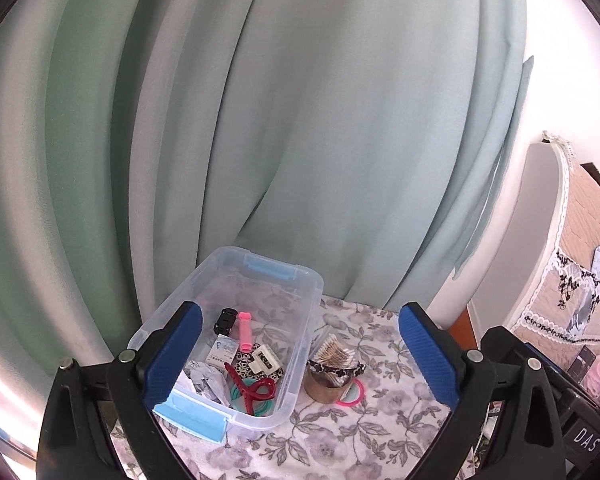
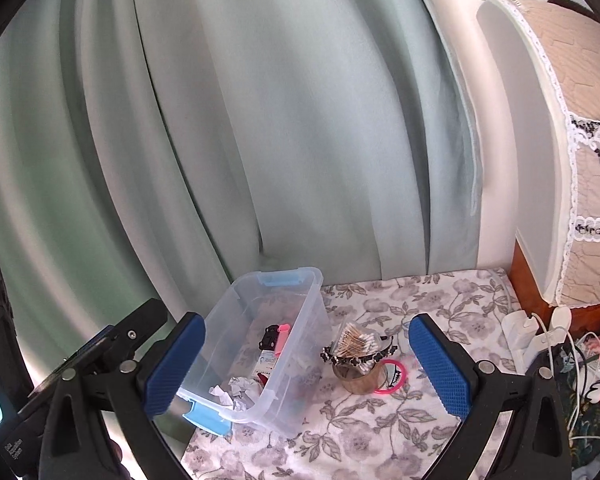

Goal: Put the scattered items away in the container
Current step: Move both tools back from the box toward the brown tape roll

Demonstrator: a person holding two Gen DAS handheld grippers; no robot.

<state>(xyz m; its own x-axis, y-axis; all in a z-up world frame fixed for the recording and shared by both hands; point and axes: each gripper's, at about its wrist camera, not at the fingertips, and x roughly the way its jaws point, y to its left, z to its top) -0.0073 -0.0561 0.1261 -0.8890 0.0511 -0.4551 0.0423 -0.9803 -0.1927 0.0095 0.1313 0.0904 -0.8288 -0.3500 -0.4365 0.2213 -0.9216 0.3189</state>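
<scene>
A clear plastic box [image 1: 300,344] with blue latches stands on the floral cloth; it also shows in the right wrist view [image 2: 312,312]. Inside lie a pink tube [image 1: 245,332], a black clip [image 1: 225,320], a red claw clip [image 1: 252,388], crumpled paper [image 1: 206,380] and other small items. To its right on the cloth sit a tape roll [image 1: 326,388], a black flower headband [image 1: 336,368], a bag of cotton swabs [image 1: 334,350] and a pink ring [image 1: 354,394]. My left gripper [image 1: 300,356] is open and empty above them. My right gripper [image 2: 308,364] is open and empty.
Green curtains [image 1: 260,120] hang behind the table. A white appliance with a lace-trimmed cover [image 2: 560,160] stands at right, with a power strip and cables [image 2: 548,340] below it. The floral cloth [image 2: 360,440] spreads in front of the box.
</scene>
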